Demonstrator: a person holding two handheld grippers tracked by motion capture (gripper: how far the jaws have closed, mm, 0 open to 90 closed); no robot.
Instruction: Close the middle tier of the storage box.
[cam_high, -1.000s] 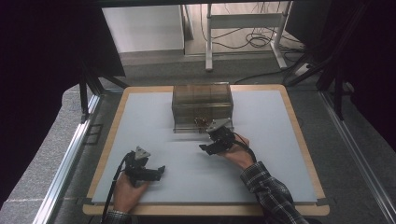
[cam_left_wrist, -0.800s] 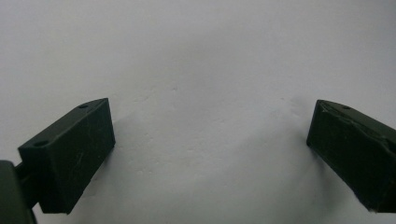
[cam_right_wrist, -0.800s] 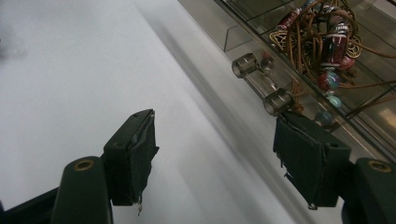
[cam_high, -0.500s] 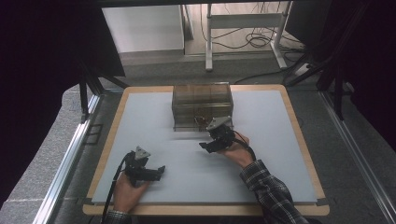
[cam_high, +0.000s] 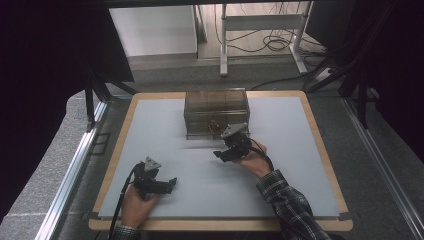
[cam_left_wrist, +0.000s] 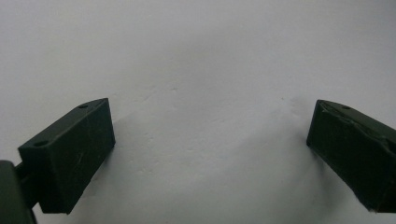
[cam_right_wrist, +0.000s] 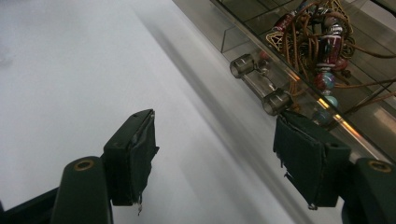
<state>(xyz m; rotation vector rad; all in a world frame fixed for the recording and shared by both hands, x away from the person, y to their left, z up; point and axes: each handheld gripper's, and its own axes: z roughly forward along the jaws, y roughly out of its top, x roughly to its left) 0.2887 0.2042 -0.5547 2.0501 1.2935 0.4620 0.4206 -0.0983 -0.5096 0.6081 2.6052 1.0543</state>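
One clear smoky box (cam_high: 216, 112) sits at the table's (cam_high: 300, 165) far edge, beads and cords inside. The right gripper (cam_high: 223, 151) hovers spread just before its drawer handle (cam_right_wrist: 261, 86); the left gripper (cam_high: 170, 184) rests spread near the front-left corner.

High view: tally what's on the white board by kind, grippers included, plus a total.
Clear smoky drawer box: 1
Handheld grippers: 2, the left gripper and the right gripper, both with jaws open and empty
Beaded cord jewellery bundle, seen through the box wall in the right gripper view: 1
Total: 4
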